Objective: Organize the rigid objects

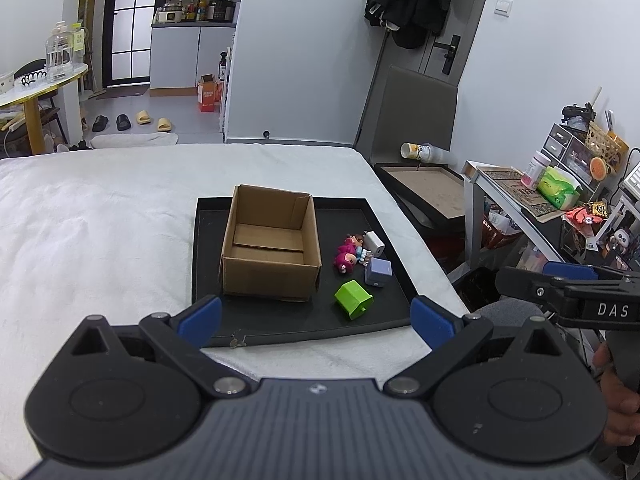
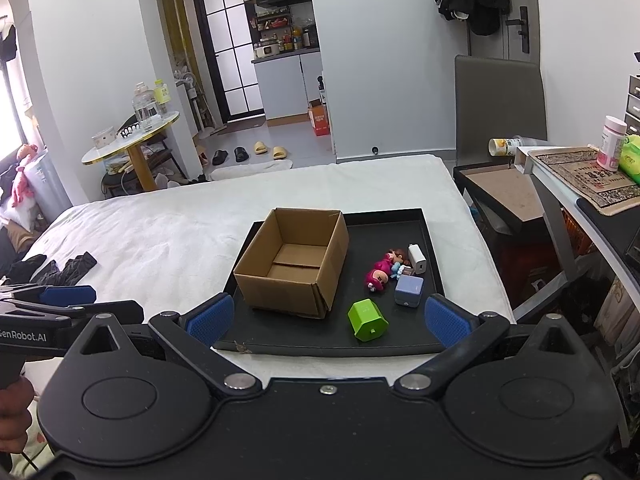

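An open, empty cardboard box (image 1: 272, 254) (image 2: 294, 262) stands on a black tray (image 1: 208, 236) (image 2: 428, 236) on the white bed. To the box's right on the tray lie a green block (image 1: 353, 299) (image 2: 367, 319), a lavender cube (image 1: 378, 272) (image 2: 409, 290), a white charger (image 1: 375, 243) (image 2: 417, 258) and pink figurines (image 1: 347, 254) (image 2: 382, 270). My left gripper (image 1: 316, 320) is open and empty, near the tray's front edge. My right gripper (image 2: 327, 318) is open and empty, also before the front edge; it shows at the right of the left wrist view (image 1: 560, 286).
The white bed (image 1: 100, 220) (image 2: 160, 232) spreads left and behind the tray. A dark bedside table (image 1: 432, 192) (image 2: 500, 188), a grey chair (image 1: 412, 116) and a cluttered shelf (image 1: 560, 184) stand right of the bed. Dark clothes (image 2: 60, 268) lie at the bed's left.
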A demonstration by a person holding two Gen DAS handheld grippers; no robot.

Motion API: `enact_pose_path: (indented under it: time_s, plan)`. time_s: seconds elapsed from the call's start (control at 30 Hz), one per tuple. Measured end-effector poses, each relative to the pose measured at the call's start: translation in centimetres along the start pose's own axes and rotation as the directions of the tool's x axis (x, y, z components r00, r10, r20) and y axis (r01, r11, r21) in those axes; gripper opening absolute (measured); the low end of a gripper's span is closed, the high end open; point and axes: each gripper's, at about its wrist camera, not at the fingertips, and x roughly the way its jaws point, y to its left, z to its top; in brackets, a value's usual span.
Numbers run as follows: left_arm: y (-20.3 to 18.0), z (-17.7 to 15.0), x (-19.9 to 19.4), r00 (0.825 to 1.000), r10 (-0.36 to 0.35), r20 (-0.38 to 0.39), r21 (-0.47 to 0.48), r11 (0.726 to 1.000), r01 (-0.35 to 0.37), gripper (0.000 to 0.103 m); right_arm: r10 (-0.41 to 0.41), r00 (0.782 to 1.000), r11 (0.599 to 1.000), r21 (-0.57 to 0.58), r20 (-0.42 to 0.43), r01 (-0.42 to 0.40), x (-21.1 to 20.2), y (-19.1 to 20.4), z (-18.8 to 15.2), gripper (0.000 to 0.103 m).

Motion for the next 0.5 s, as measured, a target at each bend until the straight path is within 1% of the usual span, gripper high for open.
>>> enact_pose_path:
  time_s: [0.5]
  plan:
    - [-0.27, 0.00, 0.00, 1.000, 0.006, 0.009, 0.009, 1.000, -0.006, 0.100, -0.004, 1.000, 1.000, 0.003, 0.000, 0.004, 0.19, -0.11, -0.31, 0.103]
